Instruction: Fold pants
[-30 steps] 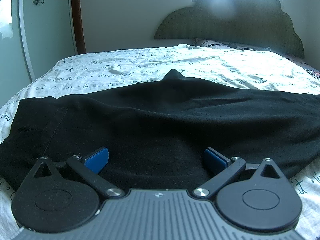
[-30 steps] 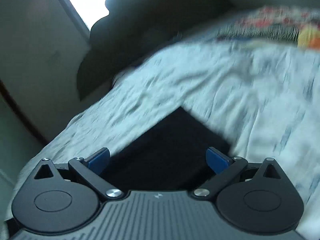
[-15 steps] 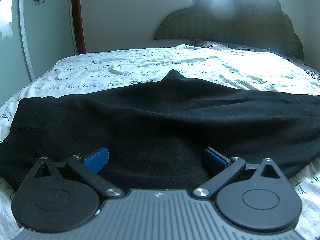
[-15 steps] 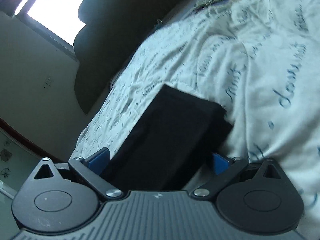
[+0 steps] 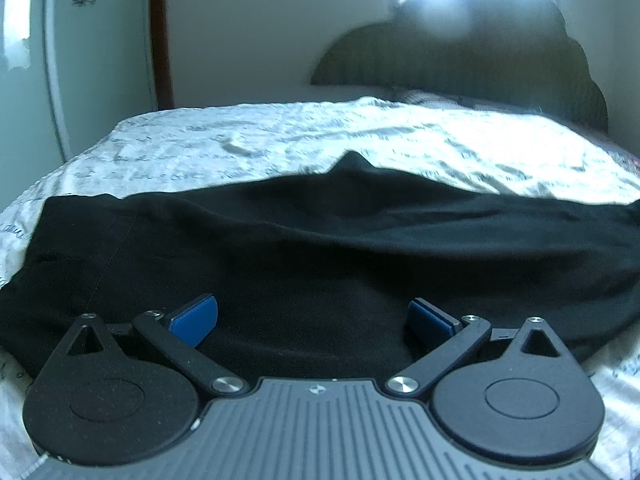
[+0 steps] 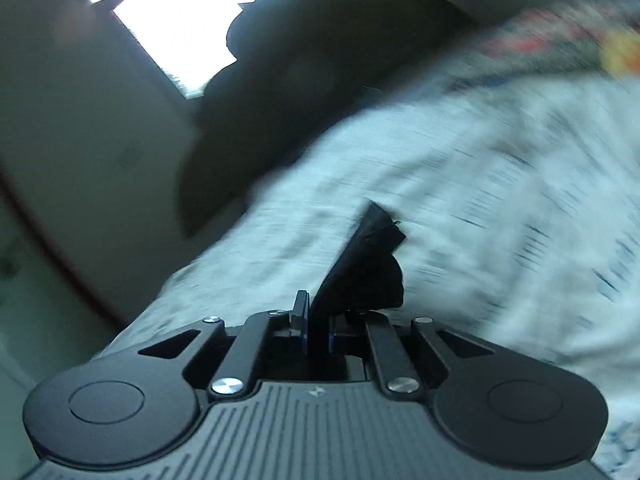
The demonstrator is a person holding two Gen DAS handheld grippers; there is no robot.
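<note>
While the black pants [image 5: 320, 248] lie flat across the bed [image 5: 360, 136], right gripper [image 6: 318, 320] fingers have just closed, pinching one leg end, left gripper [image 5: 312, 316] fingers spread over the cloth; fabric judged soft, light, droopy, so grip hems or waistband.

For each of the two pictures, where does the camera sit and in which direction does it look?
Left wrist view: sits on the left tongs, low over the bed, looking across the black pants toward the headboard; the blue pads stand wide apart.
Right wrist view: sits on the right tongs, tilted and blurred, looking along the bed; the pads have just closed and pinch a pants end.
Shared: pants, printed bedsheet, headboard, bright window. No hand shows.
</note>
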